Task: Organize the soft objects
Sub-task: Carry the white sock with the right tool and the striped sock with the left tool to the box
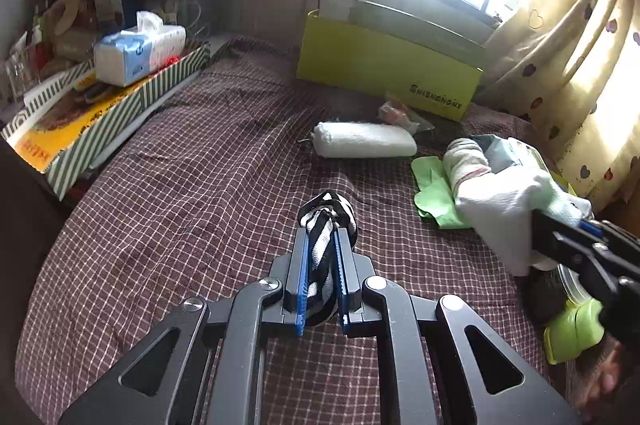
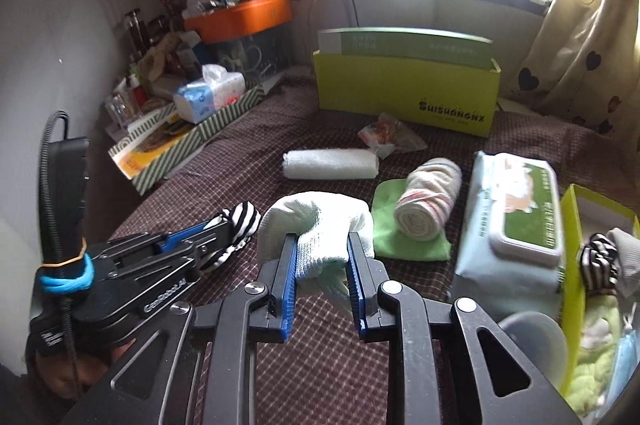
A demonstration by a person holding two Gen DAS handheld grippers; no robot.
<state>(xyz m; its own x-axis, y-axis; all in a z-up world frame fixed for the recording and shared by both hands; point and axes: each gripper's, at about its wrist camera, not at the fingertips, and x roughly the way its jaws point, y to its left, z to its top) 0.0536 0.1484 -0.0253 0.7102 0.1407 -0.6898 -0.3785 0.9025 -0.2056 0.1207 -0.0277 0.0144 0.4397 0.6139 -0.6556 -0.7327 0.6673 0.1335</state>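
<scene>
- Across the left wrist view, a bed under a brown checked cover (image 1: 180,185) is seen, with the left gripper (image 1: 322,245) in the foreground.
- A black-and-white striped sock (image 1: 326,225) is clamped between its blue pads (image 1: 302,265), which stand nearly closed, and the sock's bunched end protrudes beyond the fingertips.
- At the right edge, the right gripper (image 1: 560,229) is seen with a pale mint cloth (image 1: 508,209) caught in its tip.
- A rolled white towel (image 1: 364,141) lies further up the cover, and a green cloth (image 1: 434,193) lies beside a rolled striped towel (image 1: 466,161).
- A lime-green box (image 1: 384,65) stands at the back, near the window.

- Along the right wrist view, the right gripper (image 2: 322,245) is shown partly closed, its pads (image 2: 290,265) pressed on the pale mint cloth (image 2: 316,225), which is held above the cover.
- To the left, the left gripper (image 2: 224,225) is seen gripping the striped sock (image 2: 244,219).
- The rolled striped towel (image 2: 428,197) rests on the green cloth (image 2: 404,237), with the rolled white towel (image 2: 330,164) behind them.
- A pack of wet wipes (image 2: 512,221) lies to the right, just beside an open yellow-green box (image 2: 572,245), in which another striped item (image 2: 600,261) and further soft items are seen.
- The lime-green box (image 2: 404,93) stands at the back, with a crumpled clear wrapper (image 2: 390,135) before it.
</scene>
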